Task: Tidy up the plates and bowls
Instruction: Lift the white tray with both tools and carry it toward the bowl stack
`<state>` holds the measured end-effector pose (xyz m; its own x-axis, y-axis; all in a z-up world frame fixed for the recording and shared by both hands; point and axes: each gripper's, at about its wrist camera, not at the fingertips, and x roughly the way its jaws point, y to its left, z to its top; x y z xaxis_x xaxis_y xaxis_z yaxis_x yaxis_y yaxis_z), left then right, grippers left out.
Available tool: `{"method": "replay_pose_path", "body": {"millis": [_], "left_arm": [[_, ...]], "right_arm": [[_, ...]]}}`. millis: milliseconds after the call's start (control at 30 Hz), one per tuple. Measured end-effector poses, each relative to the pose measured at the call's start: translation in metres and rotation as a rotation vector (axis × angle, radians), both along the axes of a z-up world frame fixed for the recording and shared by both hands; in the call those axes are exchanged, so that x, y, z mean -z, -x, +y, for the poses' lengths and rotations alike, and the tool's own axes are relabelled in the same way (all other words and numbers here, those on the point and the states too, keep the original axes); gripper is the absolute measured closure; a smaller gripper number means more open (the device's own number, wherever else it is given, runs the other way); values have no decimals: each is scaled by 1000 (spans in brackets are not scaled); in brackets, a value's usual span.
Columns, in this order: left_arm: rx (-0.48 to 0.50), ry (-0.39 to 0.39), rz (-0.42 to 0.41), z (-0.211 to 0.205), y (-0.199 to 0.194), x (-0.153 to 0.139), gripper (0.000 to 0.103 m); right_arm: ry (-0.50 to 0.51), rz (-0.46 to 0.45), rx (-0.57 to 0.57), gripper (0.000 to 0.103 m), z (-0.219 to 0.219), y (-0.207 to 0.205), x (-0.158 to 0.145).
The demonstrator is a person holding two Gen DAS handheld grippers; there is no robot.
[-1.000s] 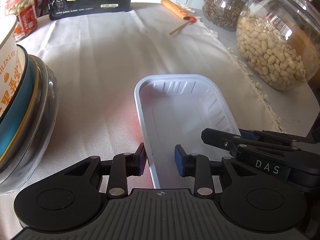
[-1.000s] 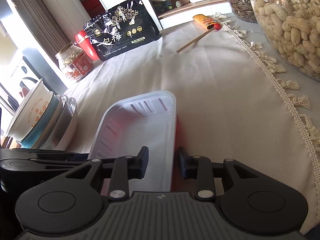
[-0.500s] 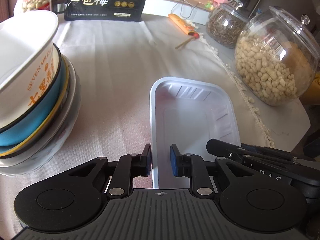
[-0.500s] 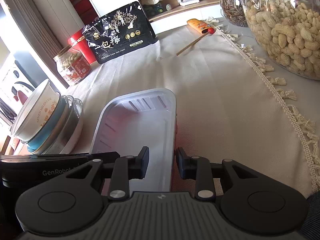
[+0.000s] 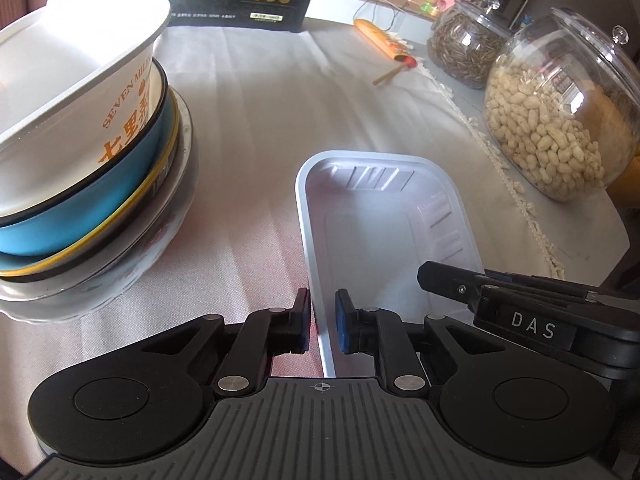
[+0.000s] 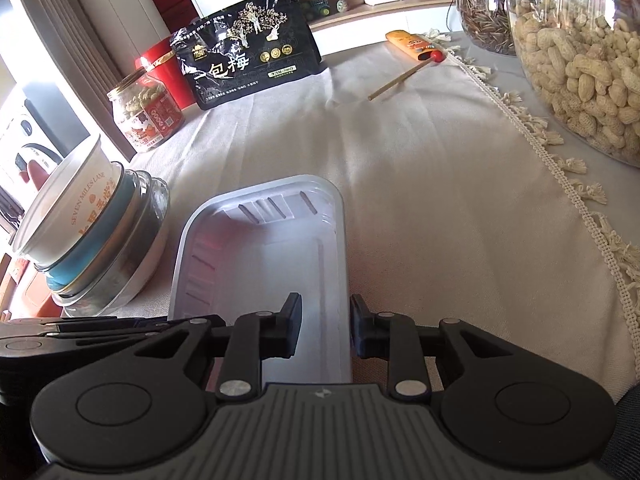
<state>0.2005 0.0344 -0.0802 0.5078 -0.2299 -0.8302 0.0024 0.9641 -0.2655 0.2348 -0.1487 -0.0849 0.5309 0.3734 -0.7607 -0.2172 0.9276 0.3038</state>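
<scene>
Both tongs have closed in on the tray beside the bowl stack: left tongs pinch its left rim, right tongs closing over its right rim, to lift it level.

I read the white tray as thin moulded plastic, smooth with a soft sheen and ribbed walls. The tablecloth is matt woven cloth, creased, with a knotted fringe. In the stack of bowls, the top one looks like glossy printed paper or plastic, the blue one glazed. The peanut jar is clear and glossy. The black pouch is shiny foil-like film.
</scene>
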Motion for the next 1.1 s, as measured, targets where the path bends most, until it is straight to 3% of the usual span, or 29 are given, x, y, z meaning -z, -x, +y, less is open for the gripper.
{"method": "replay_pose_path", "body": {"millis": [100, 267, 433, 767, 1100], "left_arm": [[-4, 24, 43, 1, -5, 8, 88], [7, 56, 47, 2, -6, 7, 83], [40, 68, 35, -4, -3, 0, 64], [50, 60, 46, -4, -4, 4, 65], [26, 81, 38, 15, 4, 4, 69]], "right_arm": [[-8, 2, -1, 77, -2, -2, 3], [-18, 20, -2, 70, -4, -4, 9], [-6, 16, -10, 68, -2, -2, 11], [-26, 15, -12, 67, -5, -1, 11], [94, -14, -26, 66, 12, 10, 8]]}}
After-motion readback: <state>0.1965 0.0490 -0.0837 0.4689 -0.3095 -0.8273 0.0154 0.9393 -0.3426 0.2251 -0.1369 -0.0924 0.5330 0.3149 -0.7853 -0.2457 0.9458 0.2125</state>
